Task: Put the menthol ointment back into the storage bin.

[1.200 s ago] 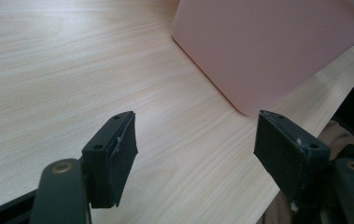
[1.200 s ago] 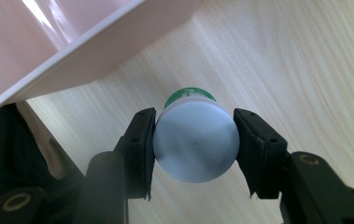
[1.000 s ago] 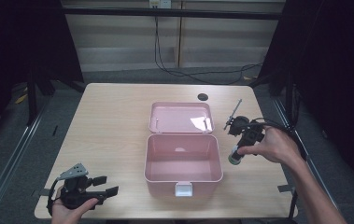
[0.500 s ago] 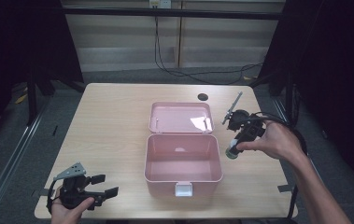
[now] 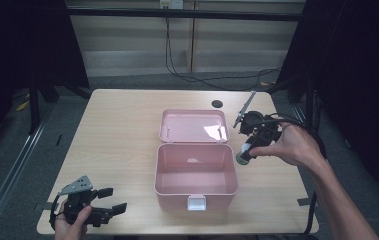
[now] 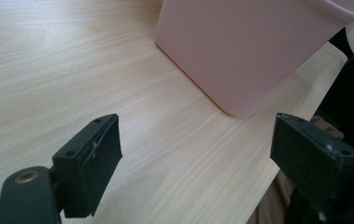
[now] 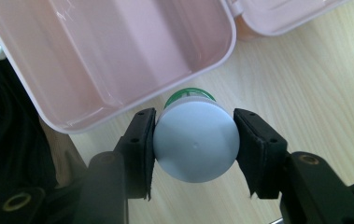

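An open pink box (image 5: 197, 189) stands mid-table, its lid (image 5: 192, 125) folded back flat. My right gripper (image 5: 245, 151) is shut on a small jar (image 5: 241, 157) with a white cap and green label, held just right of the box, above the table. In the right gripper view the pads clamp the jar's cap (image 7: 195, 142) with the box's hollow (image 7: 118, 46) beyond it. My left gripper (image 5: 114, 199) rests at the table's front left corner; its jaws have just been opening and nothing is between them. The left gripper (image 6: 193, 158) faces the box's side wall (image 6: 240, 46).
A white latch (image 5: 197, 202) sits on the box's front. A dark round hole (image 5: 217, 104) is in the tabletop behind the lid. Cables (image 5: 212, 80) lie on the floor beyond the far edge. A tape strip (image 5: 304, 201) marks the front right edge.
The right hand has lifted the jar and brought it slightly left, closer to the box's right wall. The left gripper's jaws have spread wider while the hand stayed put.
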### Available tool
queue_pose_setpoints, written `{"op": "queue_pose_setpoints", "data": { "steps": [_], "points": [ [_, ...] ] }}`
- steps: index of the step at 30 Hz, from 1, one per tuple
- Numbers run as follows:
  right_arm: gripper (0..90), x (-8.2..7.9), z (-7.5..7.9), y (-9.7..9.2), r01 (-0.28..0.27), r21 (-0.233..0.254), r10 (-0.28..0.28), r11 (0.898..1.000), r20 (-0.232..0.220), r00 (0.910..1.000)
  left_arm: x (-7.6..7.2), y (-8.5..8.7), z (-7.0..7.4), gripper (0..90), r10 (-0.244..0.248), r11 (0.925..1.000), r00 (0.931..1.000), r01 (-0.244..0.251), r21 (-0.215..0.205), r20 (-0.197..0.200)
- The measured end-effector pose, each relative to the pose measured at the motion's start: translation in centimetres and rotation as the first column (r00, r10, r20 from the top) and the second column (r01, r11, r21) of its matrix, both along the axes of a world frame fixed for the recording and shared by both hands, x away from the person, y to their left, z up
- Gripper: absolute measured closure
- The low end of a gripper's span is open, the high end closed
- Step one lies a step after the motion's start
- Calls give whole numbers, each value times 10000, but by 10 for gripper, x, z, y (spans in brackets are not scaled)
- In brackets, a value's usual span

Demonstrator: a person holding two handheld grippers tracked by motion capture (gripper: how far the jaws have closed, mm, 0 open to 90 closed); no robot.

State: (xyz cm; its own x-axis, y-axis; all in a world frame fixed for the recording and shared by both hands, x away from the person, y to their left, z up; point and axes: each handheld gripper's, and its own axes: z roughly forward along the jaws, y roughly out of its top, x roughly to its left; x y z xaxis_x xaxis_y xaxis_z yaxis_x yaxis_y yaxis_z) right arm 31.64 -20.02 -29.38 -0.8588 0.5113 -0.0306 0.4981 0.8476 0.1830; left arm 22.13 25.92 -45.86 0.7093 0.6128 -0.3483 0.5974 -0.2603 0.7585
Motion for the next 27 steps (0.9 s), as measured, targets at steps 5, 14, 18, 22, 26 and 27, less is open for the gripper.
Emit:
{"op": "queue_pose_setpoints", "data": {
  "steps": [5, 14, 18, 22, 26, 27],
  "points": [
    [512, 1, 6, 10, -295, 170, 294, 9994, 62, 9995, -1, 0, 0, 162, -12, 9999, 9999, 11, 127, 107],
    [512, 4, 6, 31, -1075, 335, 1073, 9936, 69, 9942, -1, -1, 0, 162, 28, 9998, 10000, -29, 221, 90],
    [512, 6, 3, 40, -1273, 319, 1273, 9913, 45, 9919, 0, -1, 0, 163, 22, 9997, 10000, -24, 233, 84],
    [512, 8, 2, 48, -1417, 386, 1416, 9892, 42, 9899, -1, -1, 0, 164, 32, 9997, 9999, -36, 225, 157],
    [512, 9, 1, 54, -1602, 447, 1600, 9861, 85, 9871, -2, -1, 1, 164, -27, 9996, 9997, 19, 296, 260],
    [512, 10, 0, 58, -1735, 435, 1733, 9839, 79, 9848, -2, -2, 1, 164, -56, 9995, 9996, 47, 320, 281]
  ]
}}
